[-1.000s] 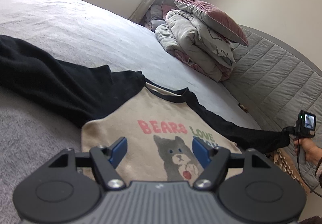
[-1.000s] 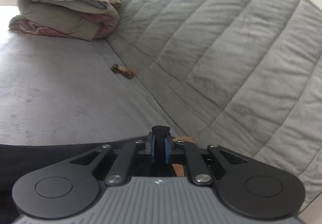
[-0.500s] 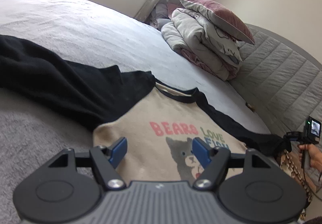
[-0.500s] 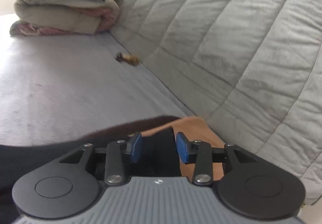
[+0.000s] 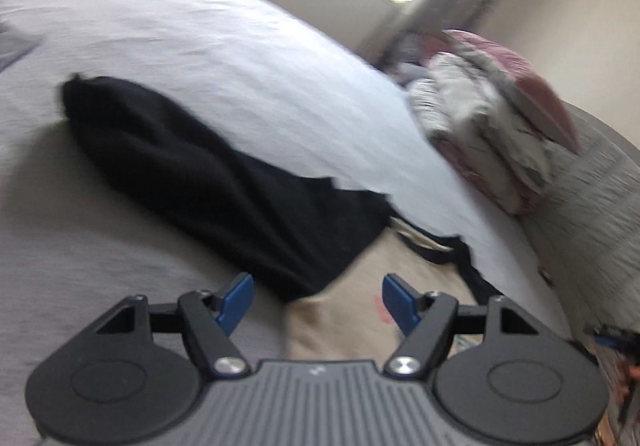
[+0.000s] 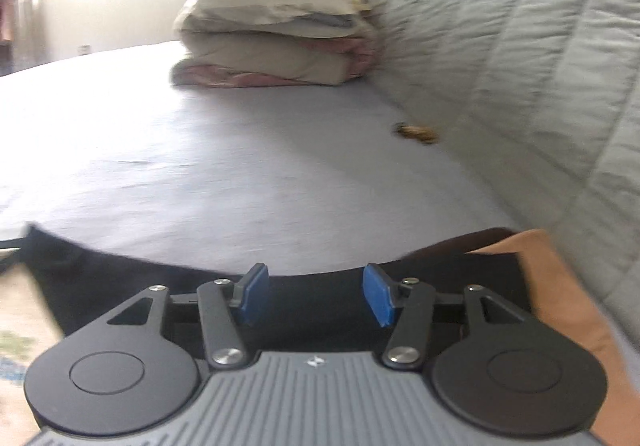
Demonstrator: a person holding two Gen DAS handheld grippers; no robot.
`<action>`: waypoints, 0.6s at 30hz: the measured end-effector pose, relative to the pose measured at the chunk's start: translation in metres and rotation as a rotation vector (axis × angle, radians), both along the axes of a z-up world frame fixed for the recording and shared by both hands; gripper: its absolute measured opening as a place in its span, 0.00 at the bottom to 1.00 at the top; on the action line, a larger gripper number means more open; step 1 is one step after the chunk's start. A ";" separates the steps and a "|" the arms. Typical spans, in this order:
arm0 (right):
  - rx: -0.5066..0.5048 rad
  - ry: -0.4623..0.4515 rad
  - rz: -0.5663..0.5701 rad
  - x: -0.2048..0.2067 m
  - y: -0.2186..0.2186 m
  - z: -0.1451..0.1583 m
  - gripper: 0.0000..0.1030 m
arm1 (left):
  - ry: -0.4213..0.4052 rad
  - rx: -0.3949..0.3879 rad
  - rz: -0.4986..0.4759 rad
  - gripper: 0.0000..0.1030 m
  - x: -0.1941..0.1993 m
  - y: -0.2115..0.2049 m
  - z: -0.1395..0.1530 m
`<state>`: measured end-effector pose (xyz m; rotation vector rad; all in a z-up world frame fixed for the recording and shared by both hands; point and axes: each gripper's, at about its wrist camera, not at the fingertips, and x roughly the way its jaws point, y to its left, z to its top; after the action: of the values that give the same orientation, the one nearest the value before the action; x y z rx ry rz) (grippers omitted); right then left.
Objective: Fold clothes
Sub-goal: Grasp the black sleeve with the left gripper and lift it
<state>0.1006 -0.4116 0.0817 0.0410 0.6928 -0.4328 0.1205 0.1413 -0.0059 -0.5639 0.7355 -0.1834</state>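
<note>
A beige shirt with black sleeves and a black collar (image 5: 360, 286) lies spread on the grey bed (image 5: 224, 45). Its left sleeve (image 5: 200, 169) stretches away to the upper left. My left gripper (image 5: 318, 300) hovers open over the spot where that sleeve meets the beige body, nothing between its blue pads. The right sleeve (image 6: 320, 286) lies flat across the bed in the right wrist view, its tan-lined cuff (image 6: 548, 286) at the right. My right gripper (image 6: 316, 294) is just above that sleeve, its jaws opening, and the pads do not press the cloth.
A stack of folded bedding topped by a pink pillow (image 5: 504, 97) sits at the head of the bed (image 6: 280, 29). The quilted grey headboard (image 6: 520, 45) rises along the right. A small brown object (image 6: 416, 131) lies by its base.
My right gripper opened and let go of the black sleeve cuff, then swung left along the sleeve. The left gripper shifted left from the bear print to the sleeve seam, staying open.
</note>
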 end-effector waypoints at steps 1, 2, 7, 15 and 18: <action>0.021 0.001 0.024 0.002 0.012 0.001 0.55 | 0.023 -0.006 0.025 0.71 0.002 0.007 0.000; 0.042 0.003 0.049 0.004 0.024 0.002 0.55 | 0.036 -0.018 0.053 0.71 0.003 0.015 -0.001; 0.136 -0.011 0.151 0.009 0.080 -0.001 0.57 | 0.045 -0.018 0.199 0.71 0.011 0.047 -0.004; 0.314 -0.051 0.256 -0.009 0.146 -0.033 0.58 | 0.008 -0.156 0.387 0.64 0.018 0.098 -0.026; 0.405 -0.065 0.271 -0.022 0.153 -0.053 0.58 | -0.026 -0.220 0.418 0.44 0.017 0.110 -0.035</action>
<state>0.0789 -0.2584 0.0284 0.3382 0.7015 -0.0267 0.1375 0.2513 -0.0407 -0.9096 0.5611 0.1187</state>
